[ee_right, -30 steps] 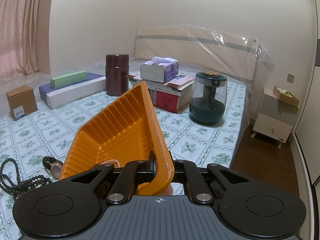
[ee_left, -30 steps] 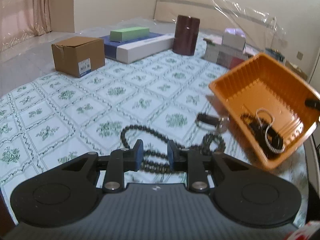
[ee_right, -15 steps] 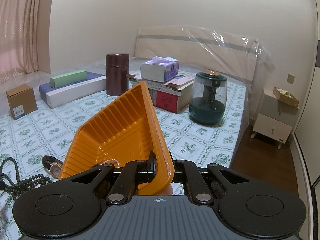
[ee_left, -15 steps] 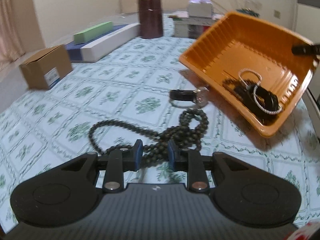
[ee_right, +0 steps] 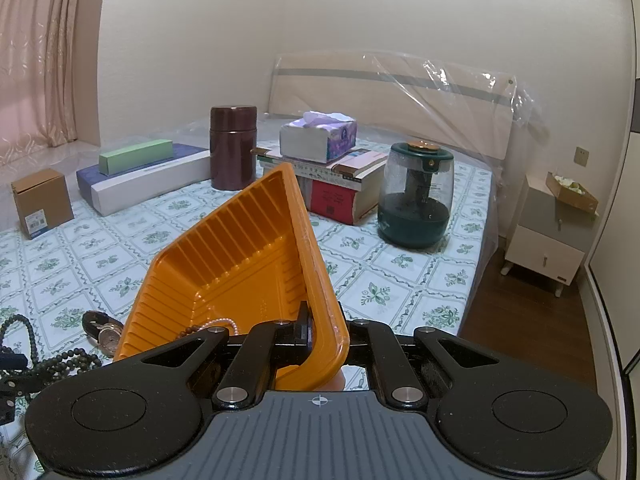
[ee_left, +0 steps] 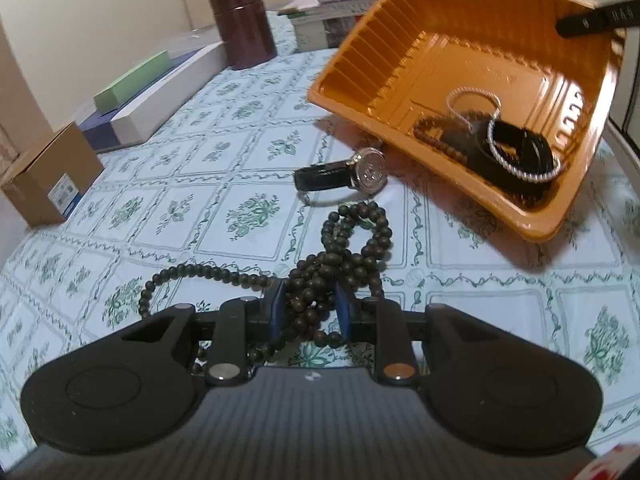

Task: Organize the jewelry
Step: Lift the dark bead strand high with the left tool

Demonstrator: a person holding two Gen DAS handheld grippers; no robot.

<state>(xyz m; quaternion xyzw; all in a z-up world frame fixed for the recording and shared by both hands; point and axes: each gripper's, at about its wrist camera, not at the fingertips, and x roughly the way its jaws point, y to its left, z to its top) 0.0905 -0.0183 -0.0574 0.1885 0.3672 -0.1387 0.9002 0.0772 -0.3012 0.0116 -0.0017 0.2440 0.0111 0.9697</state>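
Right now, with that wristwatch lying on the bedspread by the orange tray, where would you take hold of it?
Probably by the black strap, coming down from above with a finger on each long edge. The wristwatch lies on its side, the strap reaching away from the orange tray over open bedspread. The round metal case sits close under the tray's raised edge and would likely slip.

bed (ee_right: 384,276), green floral sheet | on it: bead necklace (ee_left: 352,252), wristwatch (ee_left: 344,174), cardboard box (ee_right: 42,202), brown canister (ee_right: 233,147), books (ee_right: 340,184), humidifier (ee_right: 416,196)

bedroom | bed (ee_right: 400,280), headboard (ee_right: 400,104), nightstand (ee_right: 548,240), curtain (ee_right: 40,60)
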